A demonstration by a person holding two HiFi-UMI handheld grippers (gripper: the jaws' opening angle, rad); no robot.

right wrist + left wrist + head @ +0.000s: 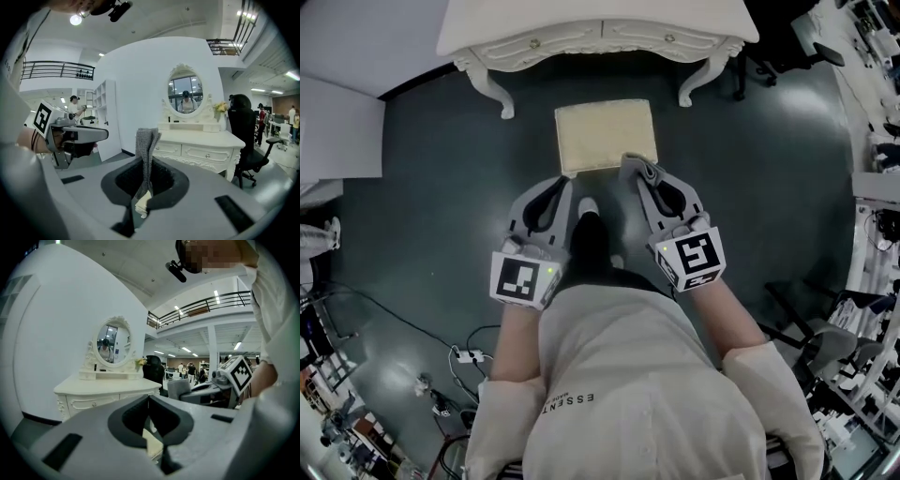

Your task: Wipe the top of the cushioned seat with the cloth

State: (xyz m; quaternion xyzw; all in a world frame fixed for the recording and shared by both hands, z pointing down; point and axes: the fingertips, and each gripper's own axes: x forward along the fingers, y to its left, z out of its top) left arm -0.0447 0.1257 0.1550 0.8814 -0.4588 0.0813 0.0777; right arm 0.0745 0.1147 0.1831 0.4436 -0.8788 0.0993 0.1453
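The cream cushioned seat (606,135) stands on the dark floor just in front of me, below both grippers. My right gripper (630,160) hangs over the seat's near right edge. It is shut on a grey knitted cloth (146,140), which sticks up between the jaws in the right gripper view. My left gripper (563,180) is near the seat's near left corner, jaws together with nothing held. A cream patch of the seat (153,444) shows beneath the left jaws. In each gripper view the other gripper shows off to the side.
A white carved vanity table (600,36) with an oval mirror (185,95) stands just beyond the seat, its legs either side of the seat's far end. A black office chair (245,136) stands to its right. Cables and a power strip (469,356) lie on the floor at the near left.
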